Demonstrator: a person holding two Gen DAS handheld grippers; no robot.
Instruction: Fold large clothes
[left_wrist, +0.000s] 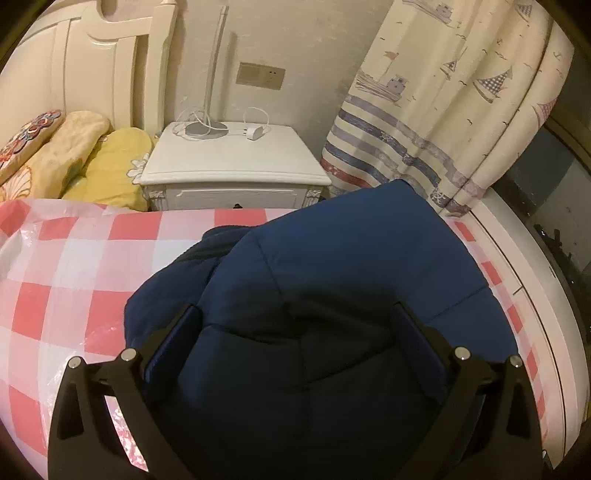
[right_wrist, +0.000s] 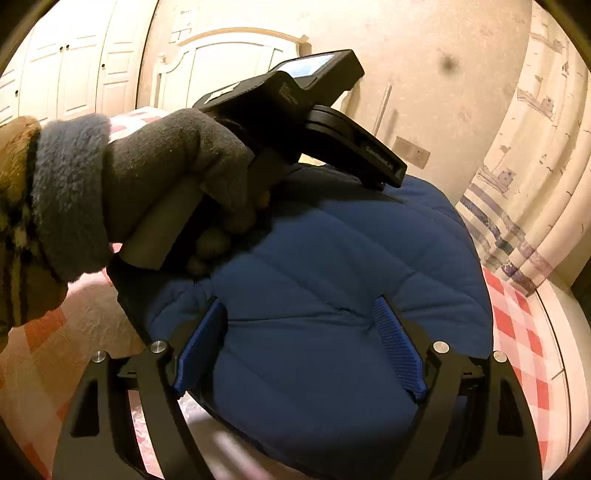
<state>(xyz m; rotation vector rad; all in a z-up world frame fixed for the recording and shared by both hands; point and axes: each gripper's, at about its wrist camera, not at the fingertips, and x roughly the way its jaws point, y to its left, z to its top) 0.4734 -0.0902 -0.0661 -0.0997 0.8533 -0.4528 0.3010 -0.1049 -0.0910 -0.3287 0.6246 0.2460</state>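
Both my tongs gape wide over the blue quilted jacket (left_wrist: 354, 266), left gripper (left_wrist: 295, 325) and right gripper (right_wrist: 301, 314) empty; bundle lies at twelve o'clock, left hand (right_wrist: 177, 184) nearer.

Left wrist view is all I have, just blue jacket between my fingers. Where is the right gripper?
Observer: The right gripper is over the near part of the blue jacket, jaws wide apart, nothing pinched.
Operator: How does my left one look from there?
Observer: A gloved hand holds the left gripper above the jacket's far part.
Operator: Anything behind it?
Observer: White wardrobe doors stand at the back left.
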